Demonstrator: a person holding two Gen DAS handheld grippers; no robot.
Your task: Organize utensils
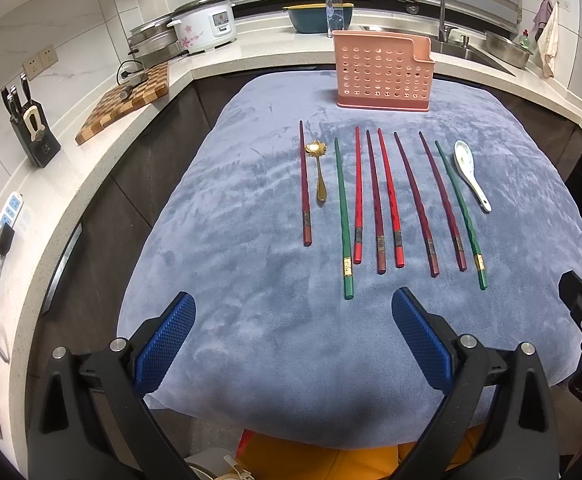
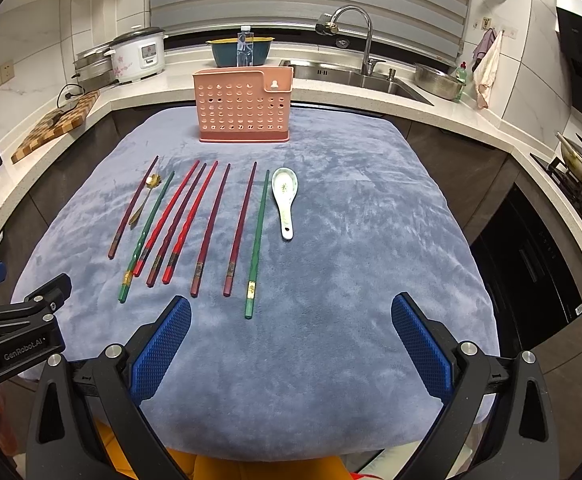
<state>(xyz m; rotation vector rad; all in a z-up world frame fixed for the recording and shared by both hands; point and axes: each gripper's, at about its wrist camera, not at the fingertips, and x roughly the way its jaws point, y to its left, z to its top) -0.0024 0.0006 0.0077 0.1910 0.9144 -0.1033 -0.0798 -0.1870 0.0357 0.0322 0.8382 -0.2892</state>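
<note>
Left wrist view: the left gripper (image 1: 293, 334) hovers wide apart, empty, over the blue-grey plush cloth (image 1: 251, 280). Right gripper (image 2: 291, 336) likewise gapes, holding nothing. Coloured chopsticks (image 1: 375, 200), gold metal spoon (image 1: 318, 168) and white ceramic spoon (image 1: 469, 172) lie in a row before the pink perforated plastic holder (image 1: 383, 74).

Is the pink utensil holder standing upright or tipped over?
Upright: the pink utensil holder stands on its flat base on the blue cloth, open top upward.
</note>
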